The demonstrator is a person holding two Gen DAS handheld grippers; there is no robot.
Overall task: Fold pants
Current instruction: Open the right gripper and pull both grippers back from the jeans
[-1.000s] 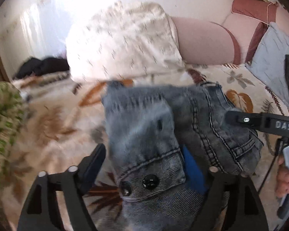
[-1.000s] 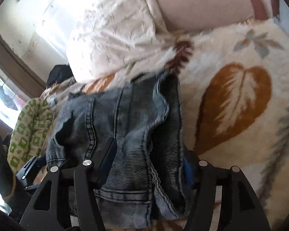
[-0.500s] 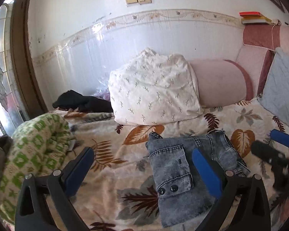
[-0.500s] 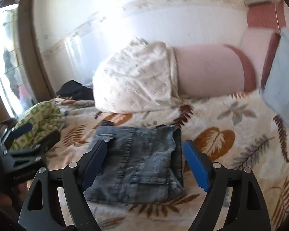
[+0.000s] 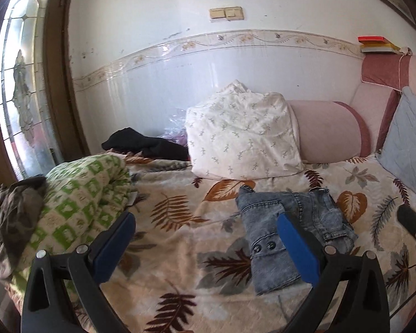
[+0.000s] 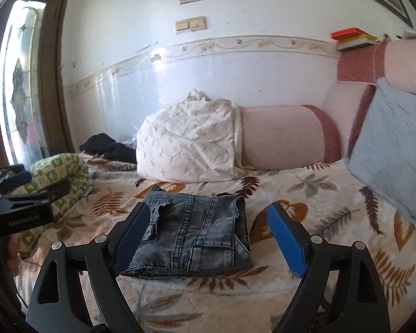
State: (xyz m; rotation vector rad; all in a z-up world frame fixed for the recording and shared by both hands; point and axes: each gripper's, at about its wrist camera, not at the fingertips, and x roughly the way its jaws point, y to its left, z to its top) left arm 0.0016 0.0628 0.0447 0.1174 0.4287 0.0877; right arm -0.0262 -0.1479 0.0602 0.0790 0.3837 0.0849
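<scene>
We have the faded blue-grey denim pants (image 6: pixel 192 233) lying as a compact folded rectangle on the cream bedspread printed with brown and grey leaves (image 5: pixel 174 238), in front of the white sprigged pillow (image 5: pixel 241 138). Our left gripper (image 5: pixel 205 238) hangs above the spread with its blue pads spread wide and nothing between them. The jaws of our right gripper (image 6: pixel 208 236) are opening; the pants show between the pads in the right view, but the pads stand clear of the cloth, so nothing is held.

The fold looks finished to us, so the step in hand is to lift both tools away. We should draw them straight off, keeping the pads off the top layer so that it does not drag open.

We cannot see the underside of the bundle, nor how many layers it has. In the left view the right pad covers part of the denim. The spread's near edge is cut off.
</scene>
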